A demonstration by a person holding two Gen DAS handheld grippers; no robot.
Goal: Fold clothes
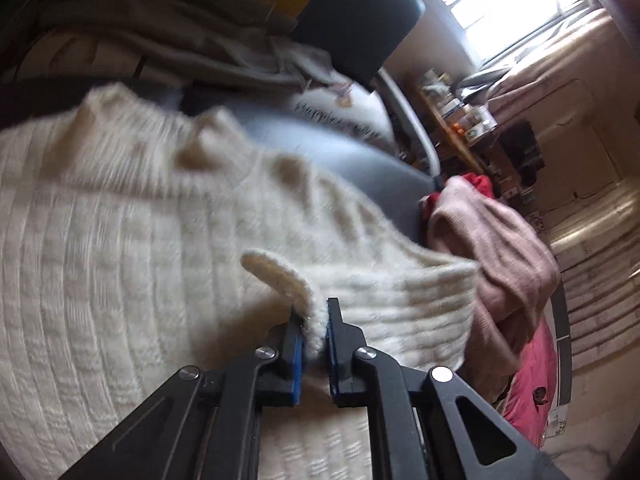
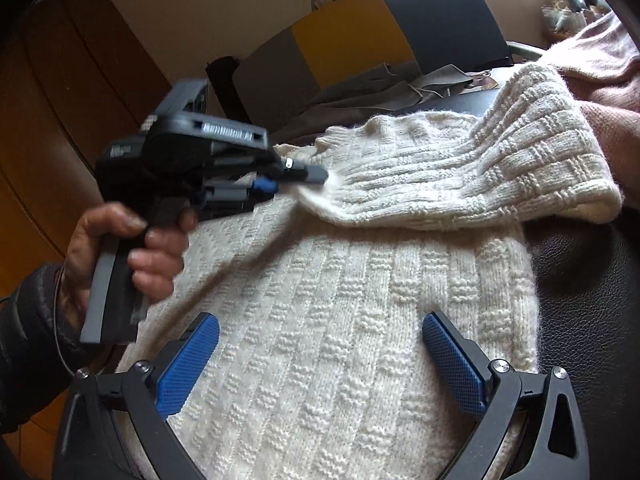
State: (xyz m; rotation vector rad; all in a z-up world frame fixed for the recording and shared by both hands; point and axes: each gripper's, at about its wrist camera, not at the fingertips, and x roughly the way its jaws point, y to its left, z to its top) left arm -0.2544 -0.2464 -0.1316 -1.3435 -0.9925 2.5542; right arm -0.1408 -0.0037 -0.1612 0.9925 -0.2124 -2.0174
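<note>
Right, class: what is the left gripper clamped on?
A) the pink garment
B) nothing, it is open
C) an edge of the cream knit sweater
C: the left gripper pinches an edge of the cream knit sweater between its blue pads.

My left tongs [image 1: 315, 330] pinch the cream sweater's [image 1: 120, 240] edge, a pink garment [image 1: 508, 248] just beside it.

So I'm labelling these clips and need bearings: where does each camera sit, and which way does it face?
Left wrist: rides the left gripper, looking along shut fingers pinching the cream knitted sweater's edge, toward a window; no hand visible.
Right wrist: rides the open right gripper, hovering over the sweater's body, facing the left gripper and the hand holding it.
Shared: sweater, left gripper.
</note>
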